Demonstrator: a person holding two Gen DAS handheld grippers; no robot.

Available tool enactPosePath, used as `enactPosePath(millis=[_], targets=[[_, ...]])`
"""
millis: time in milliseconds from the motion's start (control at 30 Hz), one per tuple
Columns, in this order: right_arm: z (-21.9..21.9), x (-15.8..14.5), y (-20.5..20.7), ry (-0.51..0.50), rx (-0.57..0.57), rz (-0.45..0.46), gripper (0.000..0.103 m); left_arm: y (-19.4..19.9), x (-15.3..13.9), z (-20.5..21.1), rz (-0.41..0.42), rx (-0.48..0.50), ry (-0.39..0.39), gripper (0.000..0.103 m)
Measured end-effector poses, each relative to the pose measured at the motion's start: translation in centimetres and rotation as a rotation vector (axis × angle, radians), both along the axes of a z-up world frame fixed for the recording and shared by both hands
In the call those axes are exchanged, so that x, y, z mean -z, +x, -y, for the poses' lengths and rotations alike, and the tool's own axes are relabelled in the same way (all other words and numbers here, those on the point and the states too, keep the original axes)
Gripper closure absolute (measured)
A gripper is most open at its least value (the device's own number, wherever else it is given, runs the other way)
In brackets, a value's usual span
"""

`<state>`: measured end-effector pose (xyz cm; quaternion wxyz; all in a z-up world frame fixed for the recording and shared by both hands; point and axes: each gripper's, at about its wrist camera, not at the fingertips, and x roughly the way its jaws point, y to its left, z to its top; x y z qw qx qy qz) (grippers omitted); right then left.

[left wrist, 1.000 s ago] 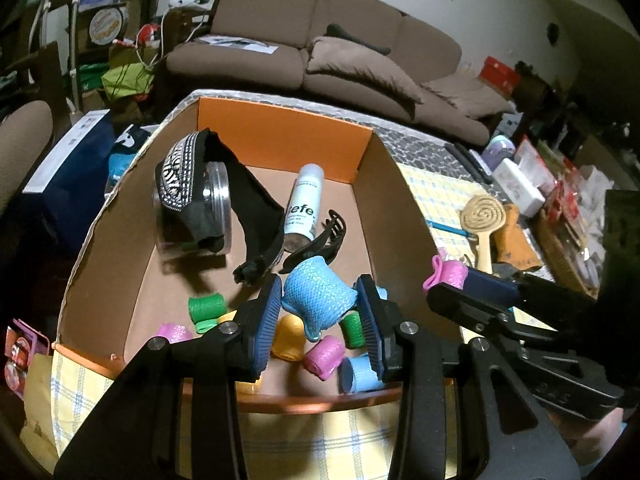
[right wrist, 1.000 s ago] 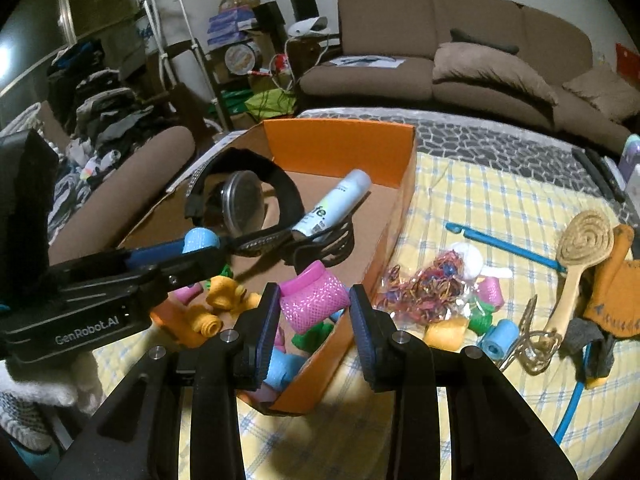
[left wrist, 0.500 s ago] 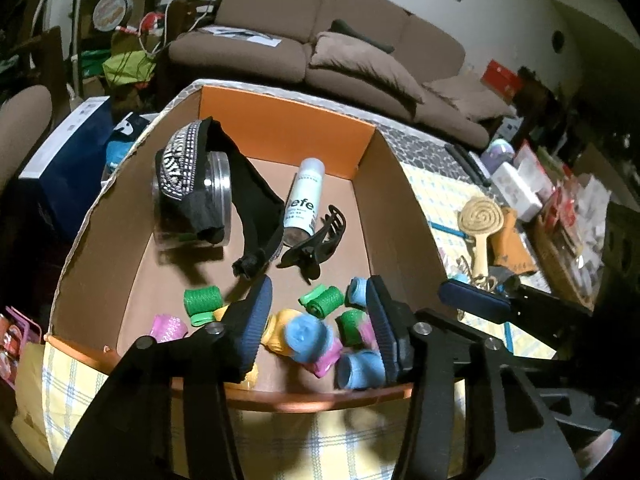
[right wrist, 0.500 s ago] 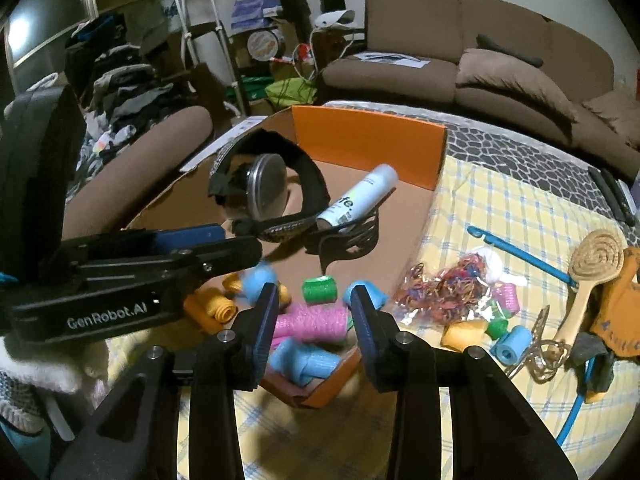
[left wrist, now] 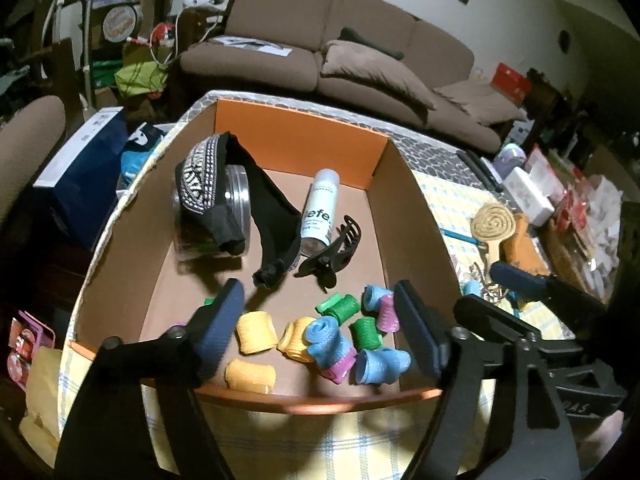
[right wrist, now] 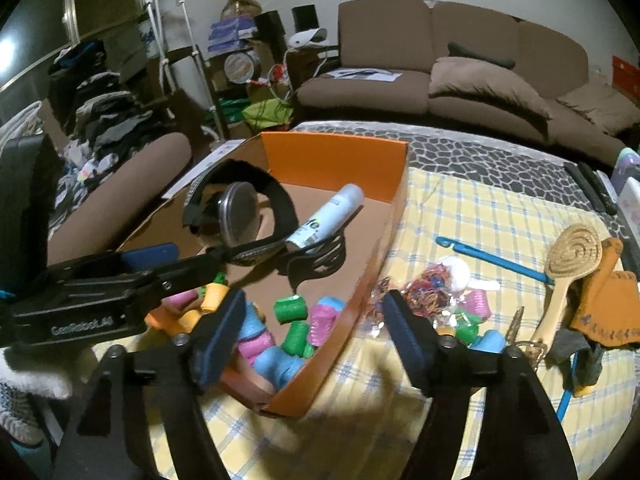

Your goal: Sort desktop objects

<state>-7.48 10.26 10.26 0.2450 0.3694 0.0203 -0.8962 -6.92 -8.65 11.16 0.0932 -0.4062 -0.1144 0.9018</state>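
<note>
An orange cardboard box (left wrist: 300, 148) holds several foam hair rollers in blue (left wrist: 326, 334), yellow, green and pink. My left gripper (left wrist: 320, 328) hovers over the box's near end. Its jaws are opening and nothing sits between the pads; the rollers lie on the floor beneath. My right gripper (right wrist: 314, 338) hangs over the box's near right corner (right wrist: 336, 164), jaws also opening and empty, with a pink roller (right wrist: 320, 322) lying below. More rollers (right wrist: 478, 304) and a heap of hair ties (right wrist: 424, 292) lie on the checked cloth to the right.
Inside the box are a jar wrapped in a headband (left wrist: 216, 200), a white spray bottle (left wrist: 320, 208) and a black claw clip (left wrist: 332, 252). A wooden brush (right wrist: 572, 256) and a blue stick (right wrist: 492, 256) lie at right. A brown sofa stands behind.
The left gripper let go of a blue roller and the right one a pink roller; both now lie in the box. Both pairs of jaws have spread wide.
</note>
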Motion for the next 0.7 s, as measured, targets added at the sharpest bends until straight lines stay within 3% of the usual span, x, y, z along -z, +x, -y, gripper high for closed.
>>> enactPosePath(millis=[167, 267, 700], targets=[[-0.9, 0.0, -0.5, 0.0, 0.045, -0.004, 0.009, 0.1, -0.2, 0.2, -0.011, -0.011, 0.005, 0.002], [-1.8, 0.1, -0.7, 0.004, 0.083, -0.018, 0.001, 0.1, -0.2, 0.1, -0.012, -0.006, 0.011, 0.001], [-4.7, 0.0, -1.3, 0.006, 0.142, -0.004, 0.001, -0.2, -0.1, -2.3, 0.002, 0.031, -0.008, 0.0]])
